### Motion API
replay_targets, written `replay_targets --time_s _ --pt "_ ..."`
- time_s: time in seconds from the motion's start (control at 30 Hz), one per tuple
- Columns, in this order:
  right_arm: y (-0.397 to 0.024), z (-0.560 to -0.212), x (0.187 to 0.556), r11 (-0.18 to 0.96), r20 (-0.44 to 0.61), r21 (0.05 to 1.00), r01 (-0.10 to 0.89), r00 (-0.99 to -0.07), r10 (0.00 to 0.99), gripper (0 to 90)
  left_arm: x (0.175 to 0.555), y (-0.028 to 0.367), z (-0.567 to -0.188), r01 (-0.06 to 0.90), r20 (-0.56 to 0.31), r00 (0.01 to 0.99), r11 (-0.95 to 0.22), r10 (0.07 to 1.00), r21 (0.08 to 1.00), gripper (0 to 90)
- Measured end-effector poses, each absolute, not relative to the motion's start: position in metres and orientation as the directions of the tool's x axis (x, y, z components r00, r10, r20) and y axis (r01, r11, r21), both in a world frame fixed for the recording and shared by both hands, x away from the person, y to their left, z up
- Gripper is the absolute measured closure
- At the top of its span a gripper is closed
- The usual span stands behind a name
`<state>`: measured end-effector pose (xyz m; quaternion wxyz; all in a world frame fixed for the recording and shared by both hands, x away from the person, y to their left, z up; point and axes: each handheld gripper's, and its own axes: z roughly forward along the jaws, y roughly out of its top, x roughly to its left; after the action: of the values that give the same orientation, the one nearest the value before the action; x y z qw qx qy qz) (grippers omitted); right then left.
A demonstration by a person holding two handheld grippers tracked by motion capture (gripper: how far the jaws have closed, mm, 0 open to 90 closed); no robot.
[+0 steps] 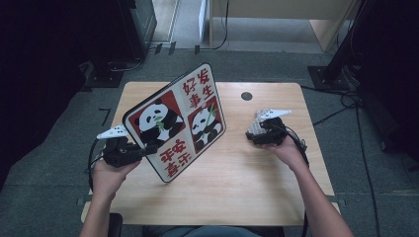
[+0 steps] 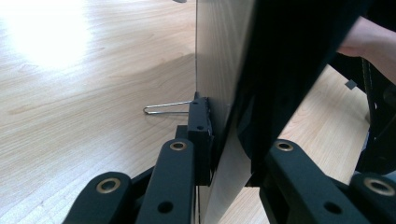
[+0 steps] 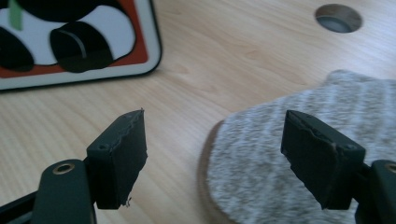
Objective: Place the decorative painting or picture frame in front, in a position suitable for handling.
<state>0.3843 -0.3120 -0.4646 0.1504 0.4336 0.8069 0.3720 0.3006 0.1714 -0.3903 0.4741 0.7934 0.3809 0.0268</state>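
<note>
A square picture board (image 1: 175,123) with two pandas and red Chinese characters stands tilted on one corner on the wooden table (image 1: 237,187). My left gripper (image 1: 143,149) is shut on its lower left edge. In the left gripper view the jaws clamp the thin board (image 2: 224,70) edge-on, by a black clip and wire stand (image 2: 163,108) on its back. My right gripper (image 1: 257,133) is open at the table's right, just above a grey fuzzy pad (image 1: 258,123). In the right gripper view the pad (image 3: 280,154) lies partly between the spread jaws of this gripper (image 3: 212,140), which do not press on it.
A round cable hole (image 1: 246,96) sits in the table behind the pad, also seen in the right gripper view as the hole (image 3: 338,17). The board's lower corner (image 3: 70,37) shows at the left there. Bare wood lies between board and pad.
</note>
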Motion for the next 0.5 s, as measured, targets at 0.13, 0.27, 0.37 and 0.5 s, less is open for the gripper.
replay_targets --time_s 0.13,0.27,0.37,0.5 --pt "-0.321 -0.463 0.393 0.323 0.078 0.727 0.606 -0.540 0.838 22.1 0.301 0.172 -0.390 0.577 -0.317 0.710 -0.261 0.629 0.774 79.3" --pt "-0.330 -0.463 0.401 0.311 0.045 0.727 0.612 -0.494 0.868 20.8 0.301 0.172 -0.390 0.578 -0.317 0.710 -0.262 0.629 0.773 79.3" --pt "-0.335 -0.464 0.407 0.279 0.054 0.732 0.621 -0.462 0.885 19.4 0.301 0.171 -0.391 0.579 -0.321 0.709 -0.259 0.628 0.773 79.3" --pt "-0.340 -0.474 0.419 0.259 0.039 0.726 0.637 -0.414 0.910 15.1 0.302 0.172 -0.391 0.579 -0.325 0.712 -0.259 0.623 0.773 79.0"
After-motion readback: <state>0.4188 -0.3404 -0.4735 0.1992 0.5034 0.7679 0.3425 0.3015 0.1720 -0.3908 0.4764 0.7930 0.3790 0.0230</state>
